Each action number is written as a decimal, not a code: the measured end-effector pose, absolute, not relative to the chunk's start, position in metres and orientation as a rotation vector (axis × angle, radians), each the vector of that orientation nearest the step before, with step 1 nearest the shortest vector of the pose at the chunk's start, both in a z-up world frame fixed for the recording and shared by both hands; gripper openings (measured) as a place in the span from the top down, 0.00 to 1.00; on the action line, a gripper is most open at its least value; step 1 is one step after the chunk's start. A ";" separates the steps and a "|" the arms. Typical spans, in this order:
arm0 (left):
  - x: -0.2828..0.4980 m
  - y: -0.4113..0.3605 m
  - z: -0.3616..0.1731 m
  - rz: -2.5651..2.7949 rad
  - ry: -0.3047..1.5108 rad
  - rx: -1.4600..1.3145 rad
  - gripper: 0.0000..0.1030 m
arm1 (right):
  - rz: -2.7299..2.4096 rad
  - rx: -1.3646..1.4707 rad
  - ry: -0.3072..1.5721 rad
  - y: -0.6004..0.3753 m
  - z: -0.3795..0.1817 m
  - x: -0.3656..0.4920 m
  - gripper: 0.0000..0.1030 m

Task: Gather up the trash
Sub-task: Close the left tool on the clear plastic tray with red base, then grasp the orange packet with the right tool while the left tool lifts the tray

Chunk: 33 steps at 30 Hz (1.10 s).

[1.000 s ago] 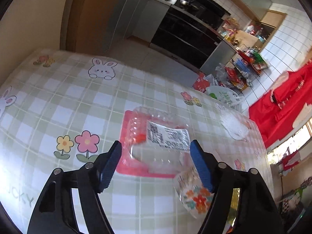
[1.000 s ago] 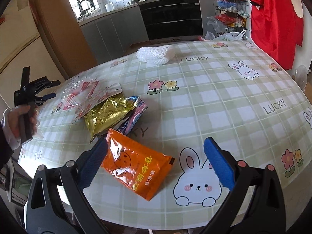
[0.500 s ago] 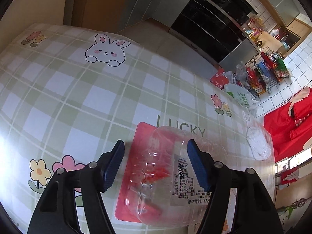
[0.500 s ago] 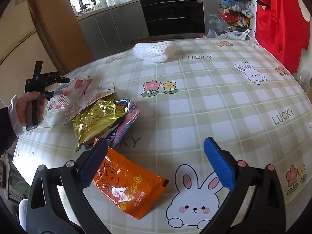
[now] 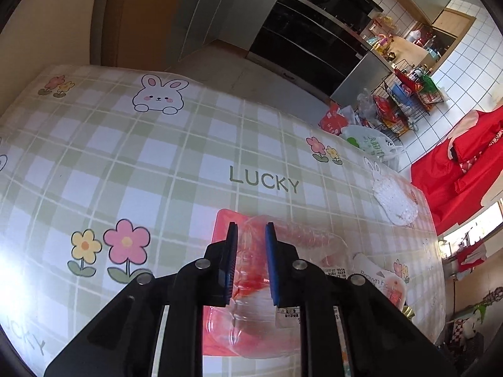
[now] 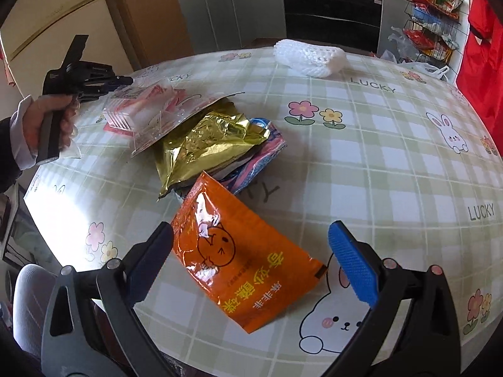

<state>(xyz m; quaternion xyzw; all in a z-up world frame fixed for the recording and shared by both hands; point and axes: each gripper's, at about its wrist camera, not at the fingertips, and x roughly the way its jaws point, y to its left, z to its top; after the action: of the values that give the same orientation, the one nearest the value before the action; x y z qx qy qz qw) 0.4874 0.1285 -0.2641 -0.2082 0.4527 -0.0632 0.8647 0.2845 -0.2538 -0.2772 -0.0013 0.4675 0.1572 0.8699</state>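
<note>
My left gripper is shut on a clear plastic clamshell box with a white label, which rests on a red tray on the checked tablecloth. The right wrist view shows the left gripper pinching the box at the table's left side. My right gripper is open and hovers over an orange snack bag. A crumpled gold foil bag lies on a blue-pink wrapper between them.
A white foam net lies at the table's far side; it also shows in the left wrist view. A flat pack with a flower print lies right of the box. Kitchen cabinets, a wire rack and red cloth stand beyond the table.
My left gripper moved forward over the clamshell box and closed its jaws on it. My right gripper shifted slightly over the orange bag and stayed open.
</note>
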 end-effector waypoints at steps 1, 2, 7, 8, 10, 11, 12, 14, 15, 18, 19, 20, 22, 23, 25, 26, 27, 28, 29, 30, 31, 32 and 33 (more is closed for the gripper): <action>0.481 0.130 -0.262 -0.136 0.944 -0.440 0.84 | 0.333 0.003 0.981 -0.254 -0.278 0.283 0.06; 0.475 0.132 -0.259 -0.136 0.937 -0.441 0.85 | 0.338 0.001 0.985 -0.253 -0.280 0.282 0.06; 0.446 0.138 -0.238 -0.155 0.904 -0.433 0.88 | 0.371 -0.073 0.999 -0.245 -0.287 0.275 0.06; 0.441 0.138 -0.235 -0.156 0.899 -0.428 0.88 | 0.376 -0.091 0.998 -0.244 -0.287 0.274 0.06; 0.432 0.140 -0.229 -0.152 0.888 -0.419 0.88 | 0.382 -0.127 1.001 -0.243 -0.288 0.272 0.06; 0.428 0.140 -0.226 -0.151 0.883 -0.418 0.88 | 0.387 -0.138 1.002 -0.243 -0.288 0.272 0.06; 0.423 0.142 -0.224 -0.150 0.881 -0.423 0.89 | 0.387 -0.145 1.003 -0.243 -0.288 0.271 0.06; 0.414 0.144 -0.222 -0.139 0.884 -0.433 0.89 | 0.382 -0.146 1.010 -0.246 -0.288 0.271 0.06; 0.408 0.146 -0.222 -0.125 0.883 -0.439 0.88 | 0.381 -0.141 1.011 -0.247 -0.288 0.272 0.06; 0.389 0.159 -0.236 -0.055 0.916 -0.517 0.88 | 0.377 -0.114 1.017 -0.250 -0.289 0.272 0.06; 0.380 0.165 -0.244 -0.023 0.928 -0.565 0.88 | 0.376 -0.110 1.019 -0.250 -0.289 0.271 0.06; 0.373 0.169 -0.250 0.005 0.933 -0.592 0.88 | 0.375 -0.110 1.019 -0.249 -0.290 0.270 0.06; 0.354 0.174 -0.256 0.060 0.921 -0.620 0.88 | 0.381 -0.116 1.022 -0.248 -0.291 0.269 0.06; 0.346 0.177 -0.259 0.080 0.913 -0.632 0.88 | 0.385 -0.121 1.024 -0.247 -0.292 0.269 0.06; 0.332 0.179 -0.264 0.103 0.908 -0.662 0.88 | 0.389 -0.138 1.026 -0.245 -0.293 0.268 0.06; 0.325 0.178 -0.265 0.108 0.905 -0.672 0.88 | 0.391 -0.147 1.027 -0.244 -0.293 0.268 0.06; 0.319 0.178 -0.265 0.106 0.903 -0.676 0.88 | 0.397 -0.163 1.028 -0.243 -0.293 0.269 0.06; 0.314 0.177 -0.264 0.102 0.900 -0.676 0.89 | 0.404 -0.179 1.028 -0.241 -0.294 0.269 0.06; 0.310 0.176 -0.263 0.098 0.894 -0.673 0.89 | 0.413 -0.200 1.028 -0.240 -0.294 0.270 0.06; 0.306 0.174 -0.261 0.091 0.886 -0.663 0.89 | 0.425 -0.229 1.033 -0.238 -0.295 0.271 0.06; 0.302 0.172 -0.256 0.082 0.877 -0.652 0.89 | 0.440 -0.258 1.037 -0.235 -0.295 0.272 0.06; 0.299 0.171 -0.253 0.070 0.868 -0.646 0.89 | 0.457 -0.289 1.041 -0.233 -0.296 0.273 0.06; 0.295 0.169 -0.249 0.062 0.857 -0.640 0.89 | 0.473 -0.317 1.044 -0.230 -0.297 0.273 0.06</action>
<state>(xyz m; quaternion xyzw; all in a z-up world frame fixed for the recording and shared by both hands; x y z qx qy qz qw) 0.2950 0.1689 -0.2489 -0.3047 0.4085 0.0297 0.8599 0.2734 -0.2301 -0.2967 -0.1493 0.4919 0.2228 0.8283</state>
